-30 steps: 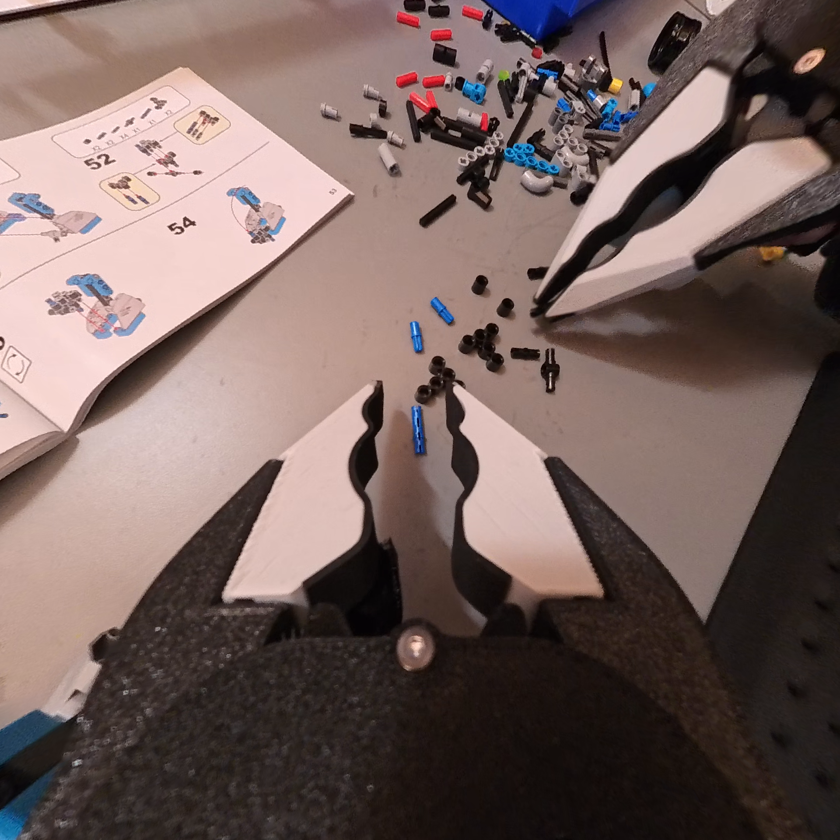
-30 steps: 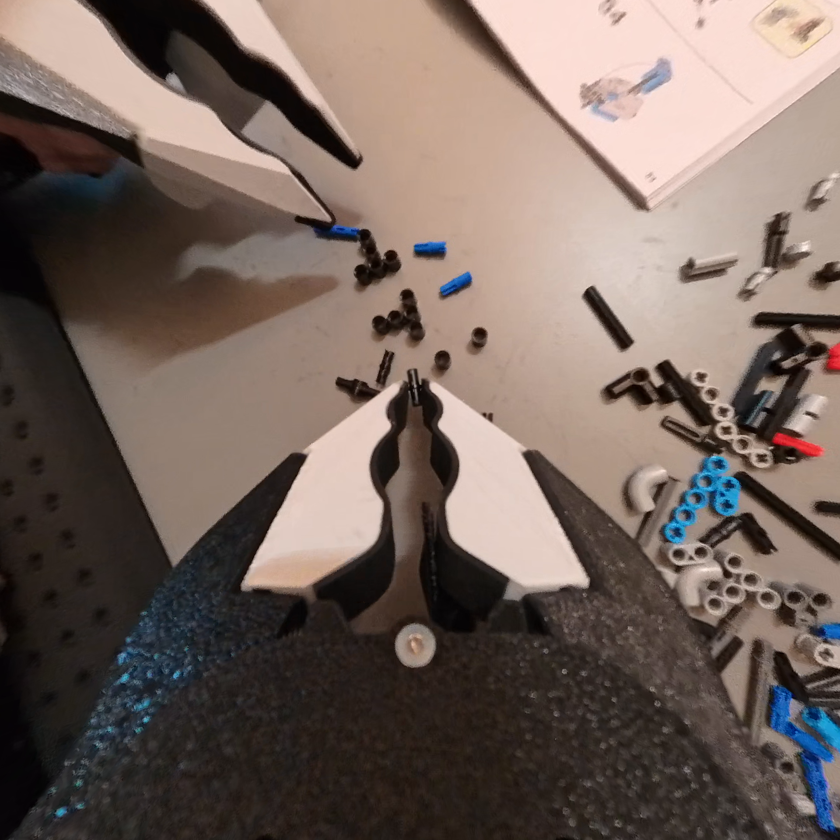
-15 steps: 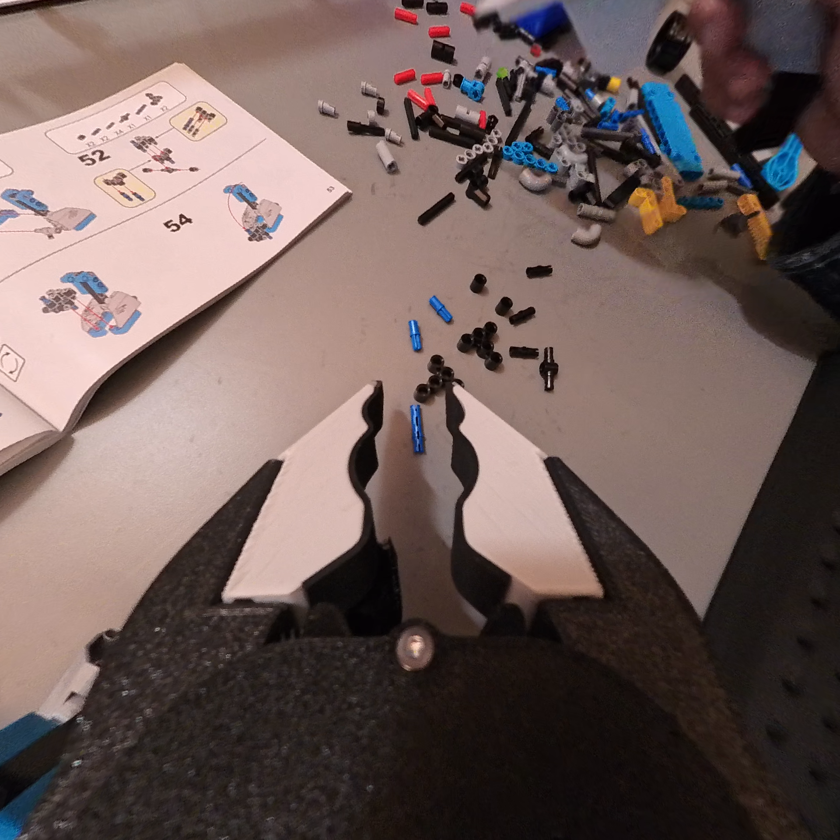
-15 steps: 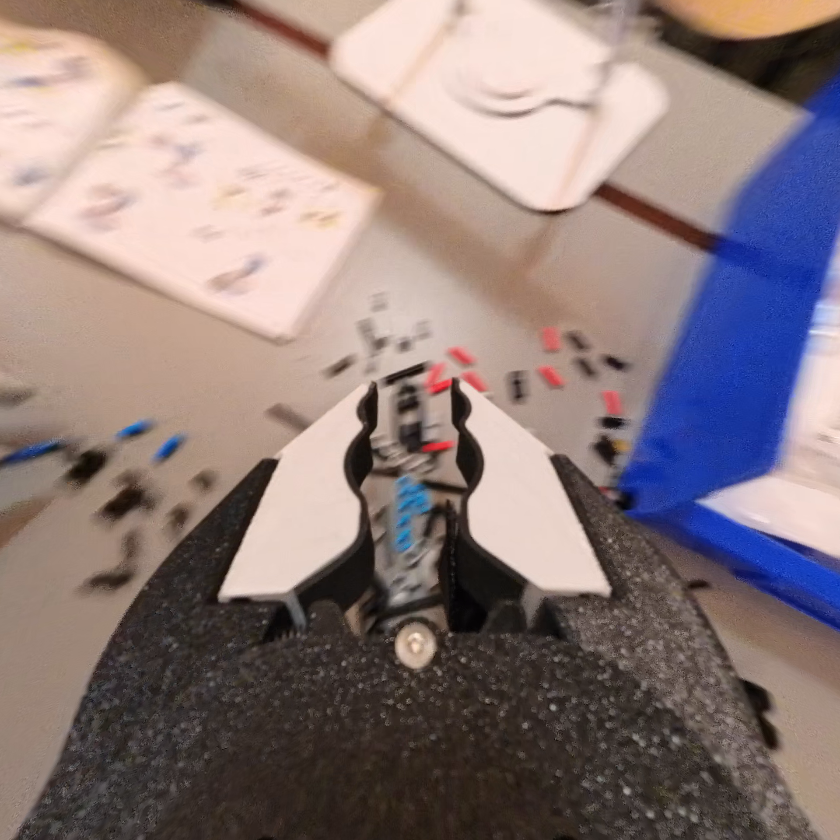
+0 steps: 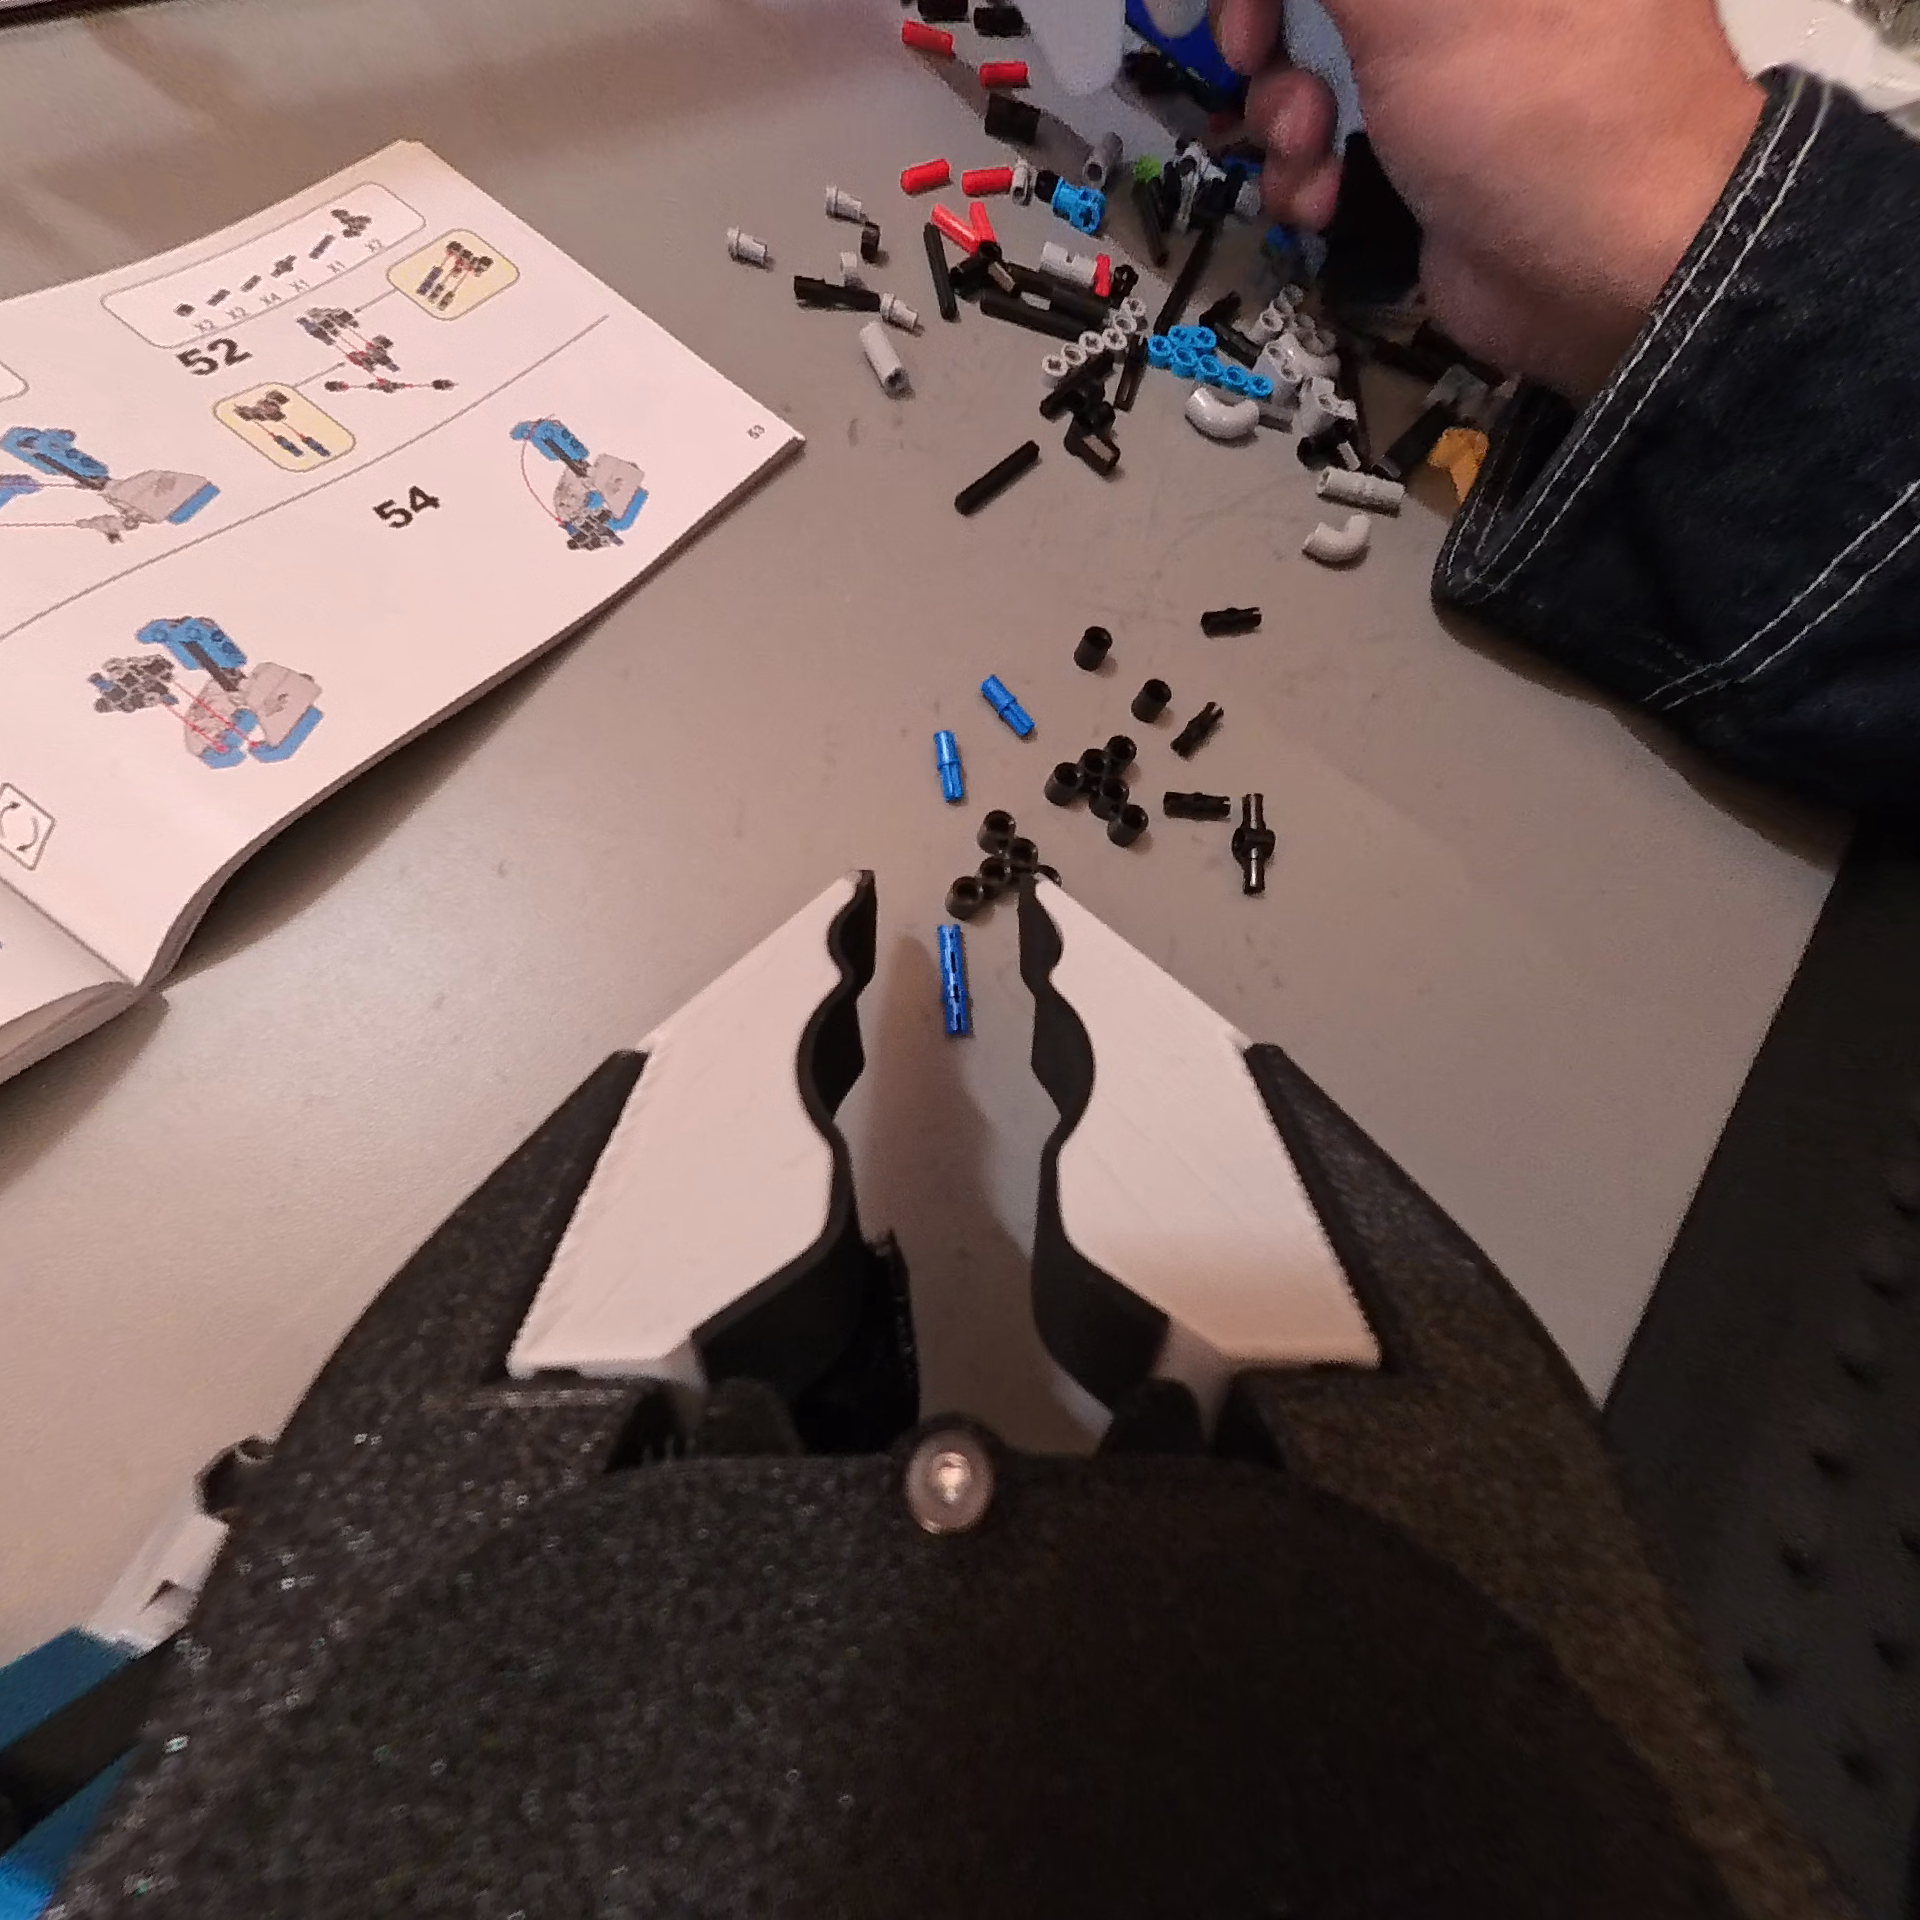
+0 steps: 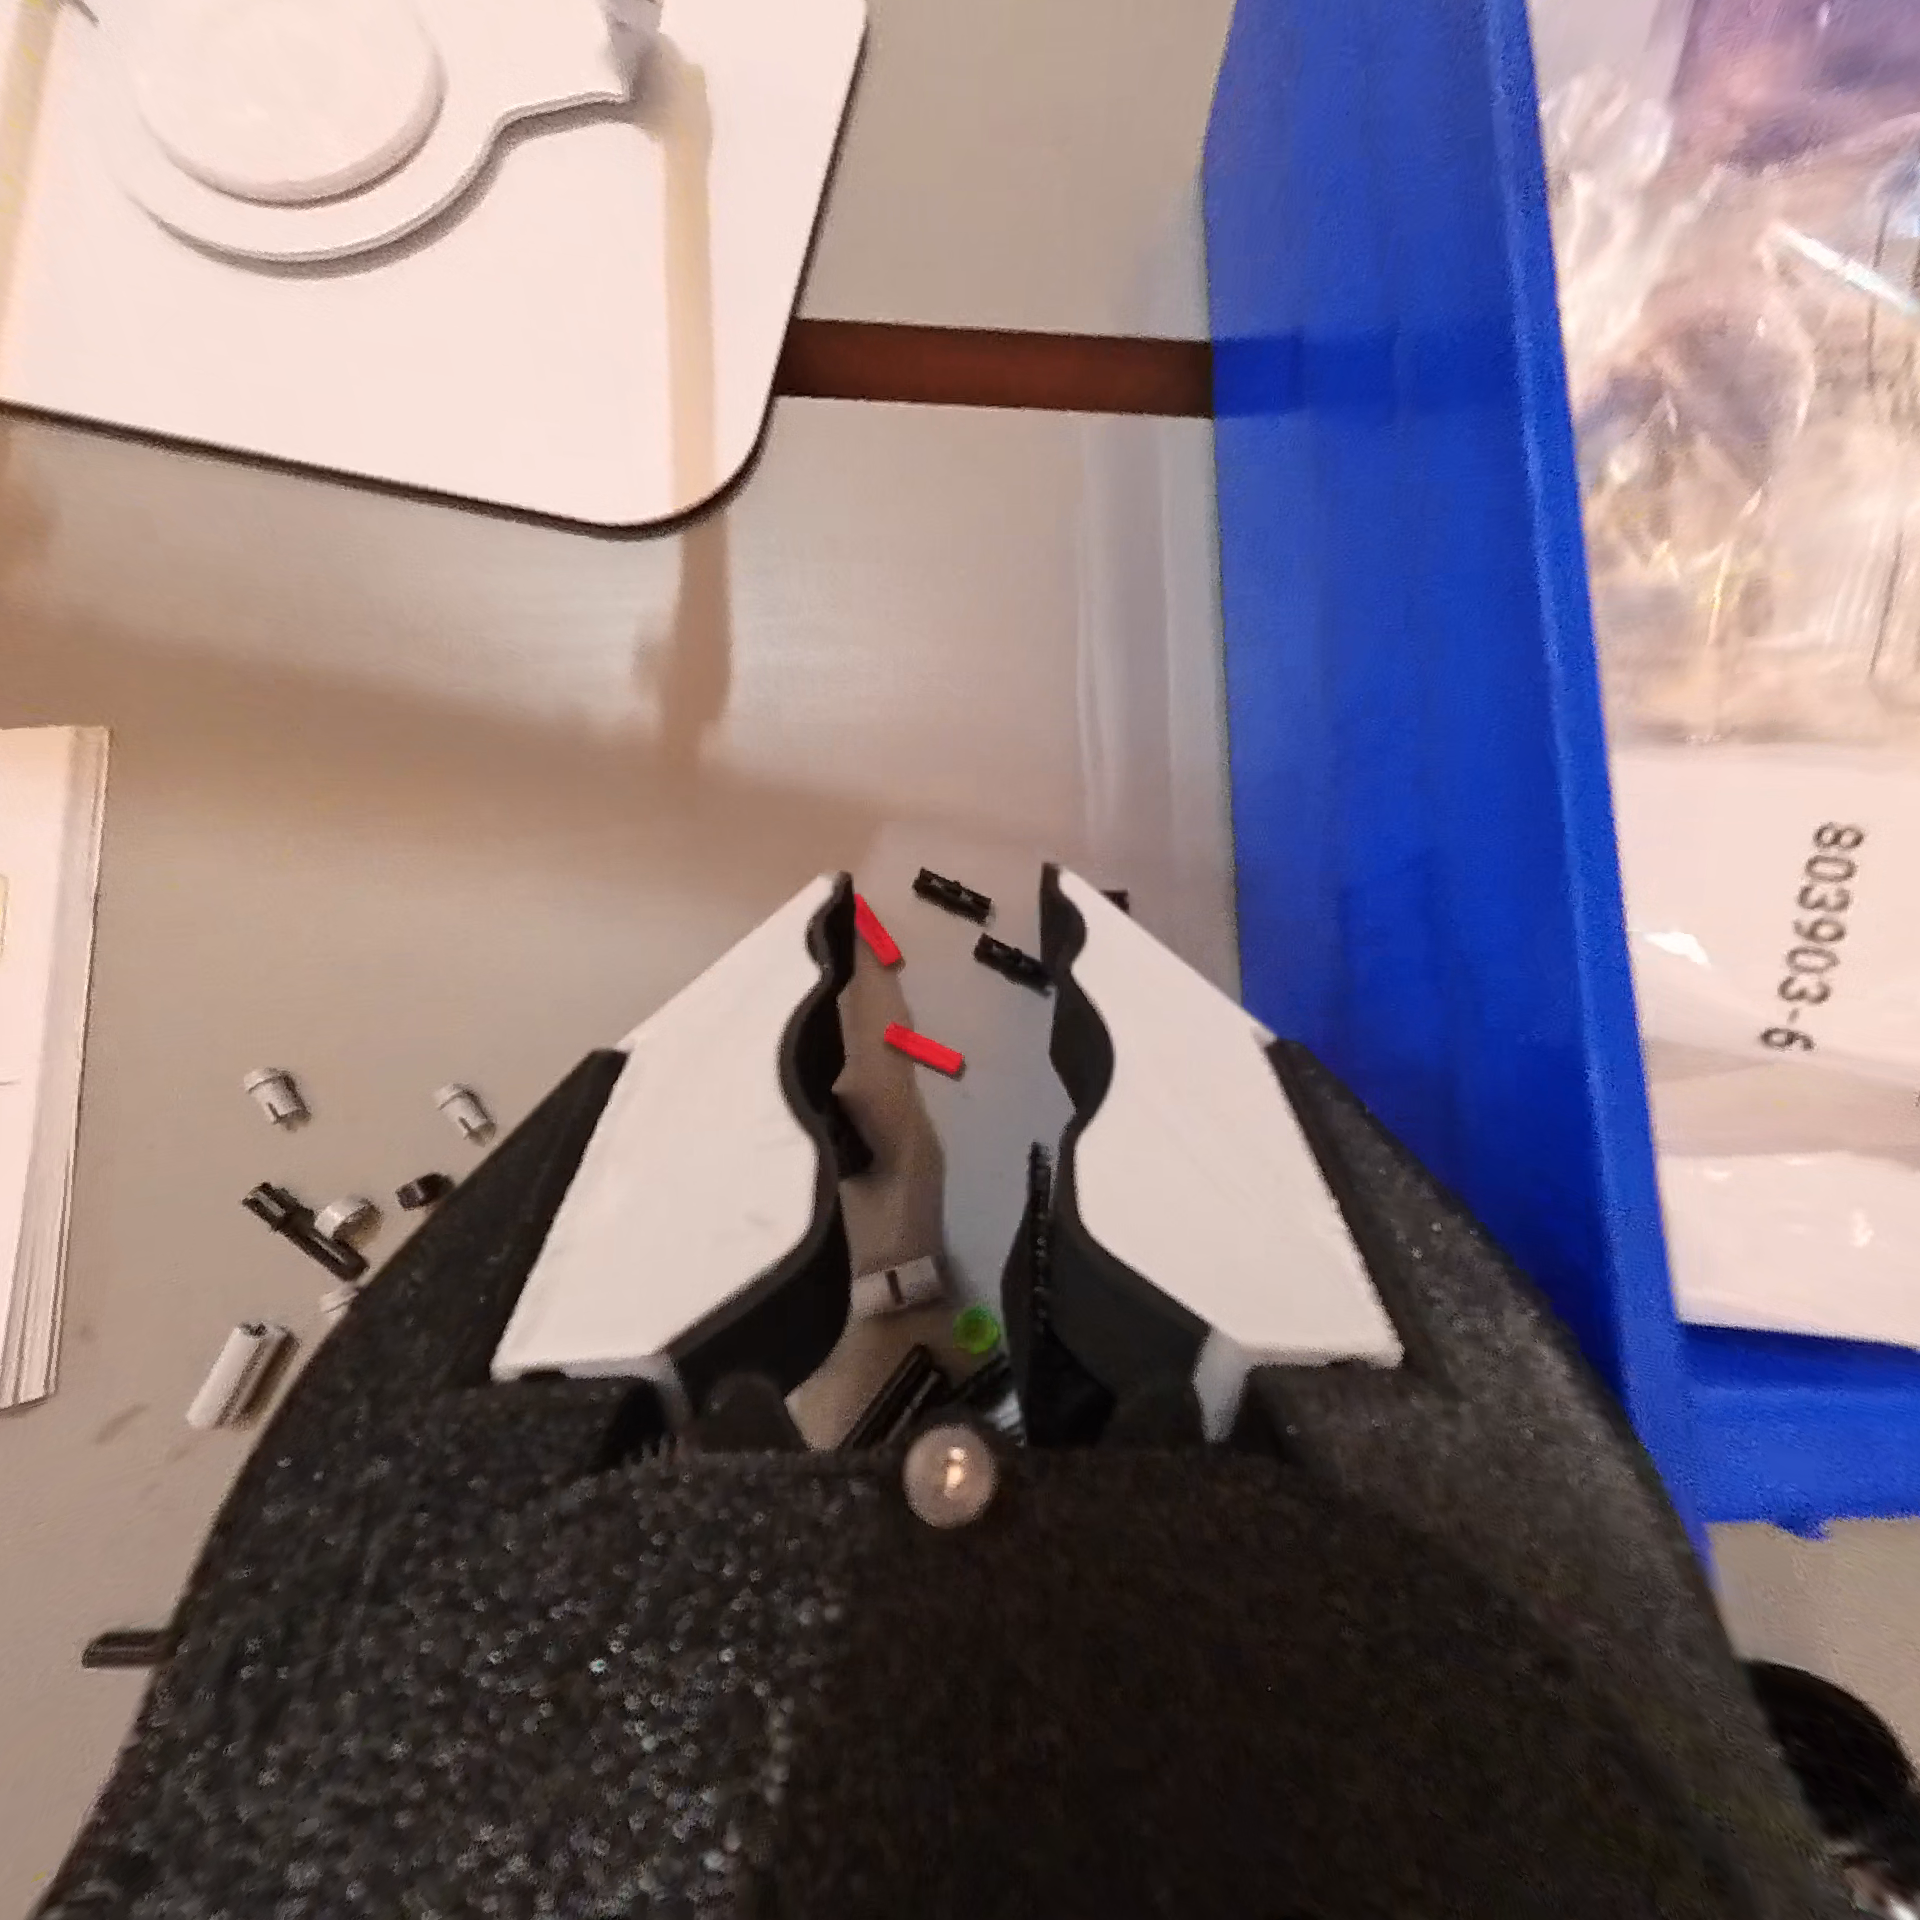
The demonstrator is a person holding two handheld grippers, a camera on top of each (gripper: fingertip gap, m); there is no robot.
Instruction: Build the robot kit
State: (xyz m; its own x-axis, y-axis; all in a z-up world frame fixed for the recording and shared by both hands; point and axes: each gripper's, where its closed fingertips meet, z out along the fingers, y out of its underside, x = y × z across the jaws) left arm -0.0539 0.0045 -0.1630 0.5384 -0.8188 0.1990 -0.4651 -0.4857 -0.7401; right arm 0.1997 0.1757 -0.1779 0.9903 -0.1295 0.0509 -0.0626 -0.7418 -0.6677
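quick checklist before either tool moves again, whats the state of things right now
1. Left tool open: ok, a clear gap between its fingers.
2. Long blue pin lined up in that gap: ok, lying flat on the table, untouched.
3. Black bushes crowding the left fingertips: not ok, right at the tips.
4. Right tool open and empty: ok.
5. Red pins and black pins under the right tool: ok, loose on the table.
6. Blue bin clearance: not ok, right beside the finger.
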